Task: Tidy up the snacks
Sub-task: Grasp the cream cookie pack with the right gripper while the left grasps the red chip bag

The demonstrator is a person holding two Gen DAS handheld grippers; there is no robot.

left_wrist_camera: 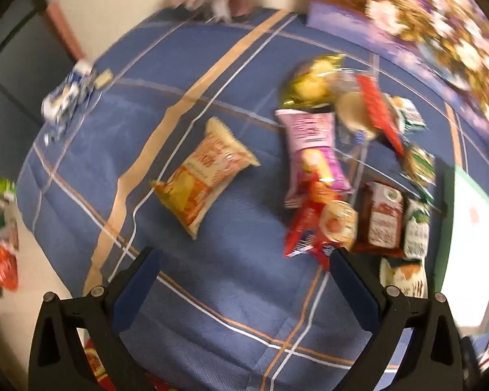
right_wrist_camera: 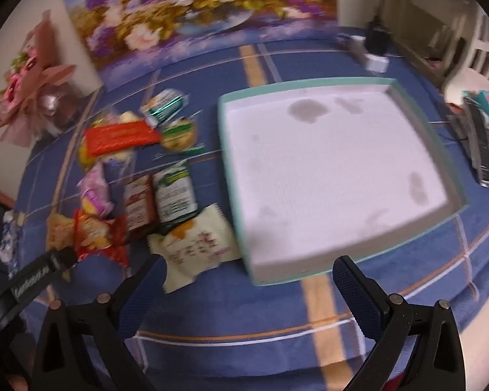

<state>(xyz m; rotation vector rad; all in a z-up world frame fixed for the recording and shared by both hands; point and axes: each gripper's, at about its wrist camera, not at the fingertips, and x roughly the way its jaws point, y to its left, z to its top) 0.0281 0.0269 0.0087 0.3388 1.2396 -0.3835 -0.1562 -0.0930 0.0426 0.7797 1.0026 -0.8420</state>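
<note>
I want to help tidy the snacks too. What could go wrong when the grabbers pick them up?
1. The snack packets lie heaped; the red packet overlaps the pink packet, so one grab may drag both.
2. The cream flowered packet touches the teal-rimmed white tray, so the open right gripper might nudge the tray.
3. The open left gripper could crush crisps.

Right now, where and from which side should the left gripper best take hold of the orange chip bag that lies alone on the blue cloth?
Probably the crimped end seam nearest the left gripper, approached from above. The orange chip bag lies flat and apart from the snack pile, its middle looks puffed and likely to slip, and the flat seam suits the open jaws better.
</note>
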